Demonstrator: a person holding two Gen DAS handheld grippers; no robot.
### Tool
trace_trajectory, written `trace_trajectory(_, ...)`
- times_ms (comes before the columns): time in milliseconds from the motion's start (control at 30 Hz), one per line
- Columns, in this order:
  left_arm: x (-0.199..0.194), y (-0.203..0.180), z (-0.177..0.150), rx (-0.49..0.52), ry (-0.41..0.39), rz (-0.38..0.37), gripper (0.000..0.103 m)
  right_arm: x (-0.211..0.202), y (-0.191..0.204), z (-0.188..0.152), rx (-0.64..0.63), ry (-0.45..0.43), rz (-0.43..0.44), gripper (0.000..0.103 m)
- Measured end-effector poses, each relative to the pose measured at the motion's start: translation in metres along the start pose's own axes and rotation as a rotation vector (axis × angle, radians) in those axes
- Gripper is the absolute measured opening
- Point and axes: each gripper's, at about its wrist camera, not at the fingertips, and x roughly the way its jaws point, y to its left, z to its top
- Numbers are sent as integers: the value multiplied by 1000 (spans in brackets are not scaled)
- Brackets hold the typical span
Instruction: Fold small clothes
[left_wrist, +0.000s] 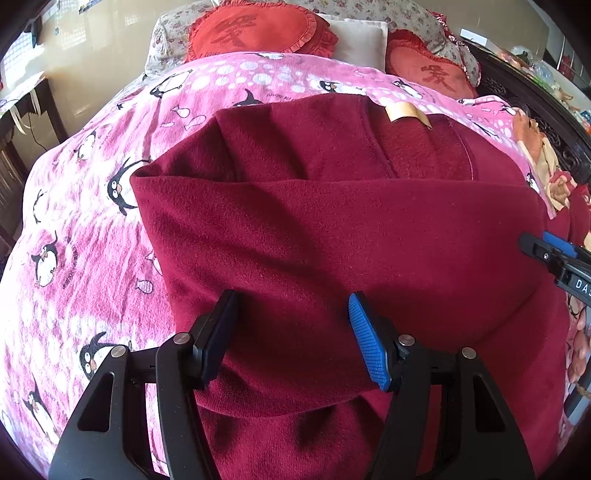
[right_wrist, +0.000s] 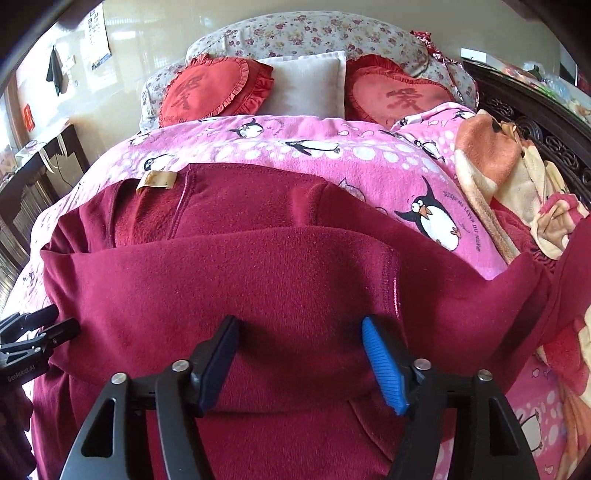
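Left wrist view shows the left gripper (left_wrist: 291, 339), jaws apart, over the folded maroon sweater (left_wrist: 332, 229) on the penguin blanket (left_wrist: 74, 229). Right gripper (right_wrist: 299, 363) likewise gapes empty. Next: probably grasping the near fold edge beneath both jaws.

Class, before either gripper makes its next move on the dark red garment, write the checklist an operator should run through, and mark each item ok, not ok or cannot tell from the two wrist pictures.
1. Left gripper open over the cloth, nothing pinched: ok.
2. Right gripper open, nothing pinched: ok.
3. Dark red garment has its near part folded up over the rest: ok.
4. Folded edge lies straight and level: not ok, it sags toward one side.
5. Tan neck label uncovered, marking the collar end: ok.
6. Penguin blanket underneath flat: cannot tell.
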Motion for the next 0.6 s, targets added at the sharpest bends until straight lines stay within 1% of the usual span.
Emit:
trace_trajectory(100, -4, 1, 1, -5, 3, -6, 62, -4, 1, 2, 10, 6, 0, 68)
trace_trajectory(267, -17, 13, -5, -31, -4, -28, 62, -26, -2, -4, 39, -1, 42, 68)
trace_trajectory(400, -31, 29, -15, -84, -18, -39, 62, -42, 1, -13, 51, -9, 66, 68)
trace_trajectory(467, -35, 39, -21, -120, -14, -42, 62, -50, 6, -17, 55, -14, 100, 68)
trace_trajectory(500, -36, 44, -24, -140, -8, -41, 62, -53, 12, -19, 47, -14, 133, 68)
trace_trajectory(567, -38, 52, -31, -168, 5, -35, 62, -57, 27, -23, 8, -9, 181, 68)
trace_trajectory(600, -38, 55, -34, -176, 12, -28, 62, -59, 33, -24, -9, -10, 186, 68)
